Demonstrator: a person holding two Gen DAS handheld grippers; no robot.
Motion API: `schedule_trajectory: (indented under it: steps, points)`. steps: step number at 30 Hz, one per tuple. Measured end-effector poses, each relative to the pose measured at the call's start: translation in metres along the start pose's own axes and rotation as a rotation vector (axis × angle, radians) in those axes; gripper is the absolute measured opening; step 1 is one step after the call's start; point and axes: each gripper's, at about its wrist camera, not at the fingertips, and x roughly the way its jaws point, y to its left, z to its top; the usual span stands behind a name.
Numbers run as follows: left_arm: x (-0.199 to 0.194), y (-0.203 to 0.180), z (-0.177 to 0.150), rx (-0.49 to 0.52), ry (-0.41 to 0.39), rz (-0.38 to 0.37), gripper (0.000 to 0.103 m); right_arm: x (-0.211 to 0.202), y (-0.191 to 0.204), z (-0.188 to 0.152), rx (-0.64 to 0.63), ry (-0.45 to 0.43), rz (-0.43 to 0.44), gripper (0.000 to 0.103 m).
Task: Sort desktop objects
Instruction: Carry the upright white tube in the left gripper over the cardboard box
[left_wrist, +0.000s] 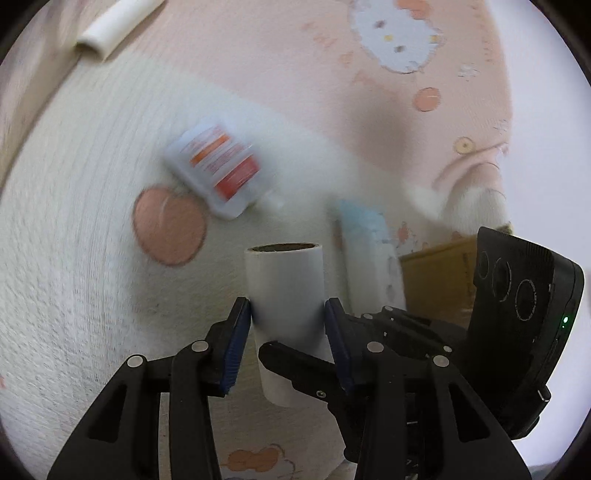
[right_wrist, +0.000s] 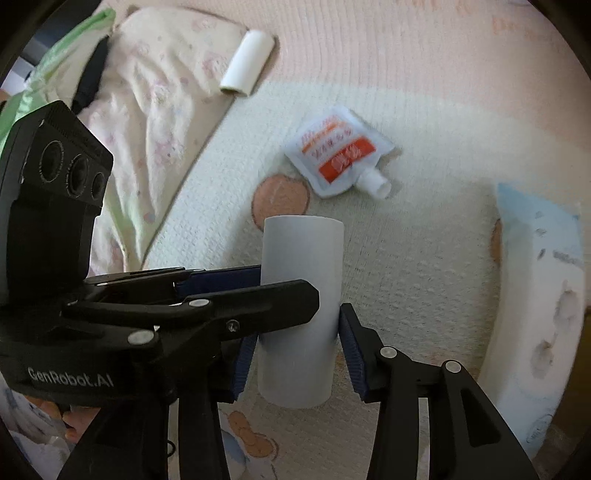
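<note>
A white paper roll (left_wrist: 286, 295) with a cardboard core is held between both grippers above a white and pink blanket. My left gripper (left_wrist: 288, 314) is shut on the roll, blue pads pressing its sides. My right gripper (right_wrist: 297, 332) also closes around the same roll (right_wrist: 301, 306), its pads at both sides. The left gripper's fingers (right_wrist: 236, 295) cross in front of the roll in the right wrist view. A white and orange spout pouch (right_wrist: 338, 153) lies on the blanket beyond; it also shows blurred in the left wrist view (left_wrist: 218, 166). A second white roll (right_wrist: 246, 64) lies far back.
A pale blue and white soft pack (right_wrist: 535, 291) lies at the right. A crumpled cream cloth (right_wrist: 147, 92) and a green bag (right_wrist: 62, 48) lie at the far left. A cardboard box (left_wrist: 439, 273) stands at the right in the left wrist view.
</note>
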Motion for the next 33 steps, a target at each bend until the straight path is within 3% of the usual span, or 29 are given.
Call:
schedule_trajectory:
  steps: [11, 18, 24, 33]
  points:
    - [-0.044, -0.074, 0.003, 0.187, -0.143, -0.013, 0.045, -0.084, 0.002, -0.013, -0.015, -0.262, 0.013, 0.041]
    - [-0.058, -0.125, 0.002, 0.332, -0.168, -0.002, 0.045, -0.131, 0.008, -0.028, -0.047, -0.359, -0.074, 0.041]
    - [-0.077, -0.173, 0.006, 0.471, -0.187, 0.030, 0.045, -0.174, 0.002, -0.035, -0.018, -0.467, -0.042, 0.041]
    - [-0.088, -0.237, 0.005, 0.615, -0.214, 0.034, 0.045, -0.231, -0.001, -0.051, -0.014, -0.618, -0.080, 0.041]
